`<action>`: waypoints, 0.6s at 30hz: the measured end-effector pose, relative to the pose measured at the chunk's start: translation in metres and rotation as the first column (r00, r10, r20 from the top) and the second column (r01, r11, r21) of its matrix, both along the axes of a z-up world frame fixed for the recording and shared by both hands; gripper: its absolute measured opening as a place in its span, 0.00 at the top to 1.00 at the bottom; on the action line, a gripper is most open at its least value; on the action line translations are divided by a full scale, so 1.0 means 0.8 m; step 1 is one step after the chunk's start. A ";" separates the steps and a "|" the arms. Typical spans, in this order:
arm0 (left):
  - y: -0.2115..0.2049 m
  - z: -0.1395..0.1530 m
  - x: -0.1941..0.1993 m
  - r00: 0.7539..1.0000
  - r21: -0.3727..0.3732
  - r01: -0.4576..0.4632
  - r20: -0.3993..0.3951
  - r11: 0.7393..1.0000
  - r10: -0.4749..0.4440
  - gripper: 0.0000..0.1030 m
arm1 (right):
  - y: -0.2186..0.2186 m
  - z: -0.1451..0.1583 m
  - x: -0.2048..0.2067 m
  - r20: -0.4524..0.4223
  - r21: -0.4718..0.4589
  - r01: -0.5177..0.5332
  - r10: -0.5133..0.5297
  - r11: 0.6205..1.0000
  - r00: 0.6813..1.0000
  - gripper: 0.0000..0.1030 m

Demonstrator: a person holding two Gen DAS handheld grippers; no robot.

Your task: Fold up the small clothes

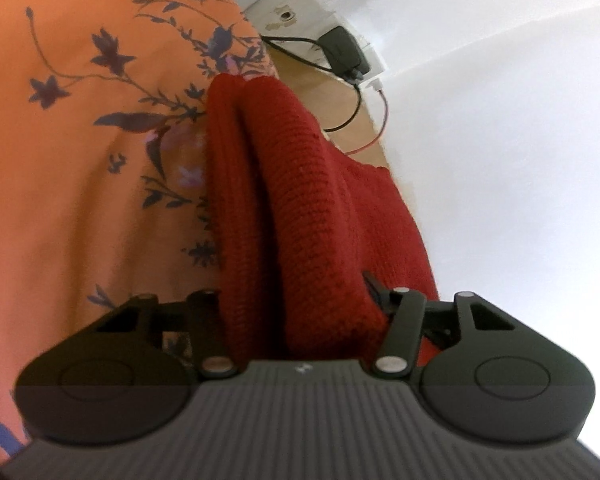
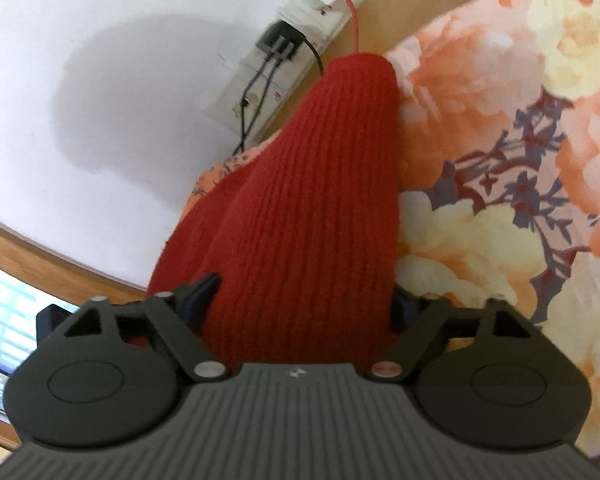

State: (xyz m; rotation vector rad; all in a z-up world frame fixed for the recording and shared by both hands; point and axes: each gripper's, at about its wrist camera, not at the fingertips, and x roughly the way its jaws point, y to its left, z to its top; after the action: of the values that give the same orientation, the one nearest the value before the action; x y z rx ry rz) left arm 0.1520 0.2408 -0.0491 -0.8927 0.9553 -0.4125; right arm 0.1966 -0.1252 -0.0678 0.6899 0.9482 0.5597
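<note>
Now, garment: your red ribbed knit cloth (image 1: 300,216) lies bunched on the orange floral bedsheet (image 1: 80,160).
Left gripper (image 1: 300,304): jaws clamped on its folds.
Right gripper (image 2: 304,300): jaws clamped on it too.

Left gripper (image 1: 300,304): your jaws sit either side of a thick bunch of knit; the fingertips are buried in it, so pad contact looks firm but the tips themselves are hidden.
Red knitted garment (image 1: 300,200): you have it gathered into two long ribbed folds that run away from the gripper body and end in rounded humps.
Orange floral sheet (image 1: 80,140): it fills the left side, printed with dark blue sprigs, touching the garment's left fold.
White wall (image 1: 500,120): it fills the right side.
Socket panel (image 1: 300,4): mounted on the wall beyond the garment.
Black charger (image 1: 342,50): plugged in, black cable looping below.
Red wire (image 1: 380,128): hangs beside the cable.
</note>
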 end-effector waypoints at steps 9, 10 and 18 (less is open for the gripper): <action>0.007 0.035 -0.040 0.998 -0.028 0.038 0.058 0.999 -0.036 0.48 | 0.005 0.059 -0.043 0.111 0.039 0.026 -0.030 0.999 0.993 0.31; 0.006 0.042 -0.045 0.997 -0.024 0.047 0.070 0.999 -0.046 0.48 | 0.006 0.064 -0.049 0.121 0.039 0.030 -0.034 0.999 0.992 0.31; -0.038 0.085 -0.071 0.982 0.011 0.124 0.146 0.992 -0.124 0.48 | -0.022 0.101 -0.112 0.211 0.052 0.088 -0.097 0.995 0.973 0.31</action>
State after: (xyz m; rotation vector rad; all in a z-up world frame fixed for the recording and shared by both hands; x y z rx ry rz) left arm 0.0953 0.2106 0.0187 -0.7920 0.8782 -0.5756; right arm 0.1068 -0.1428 0.0130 0.6936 0.7021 0.5607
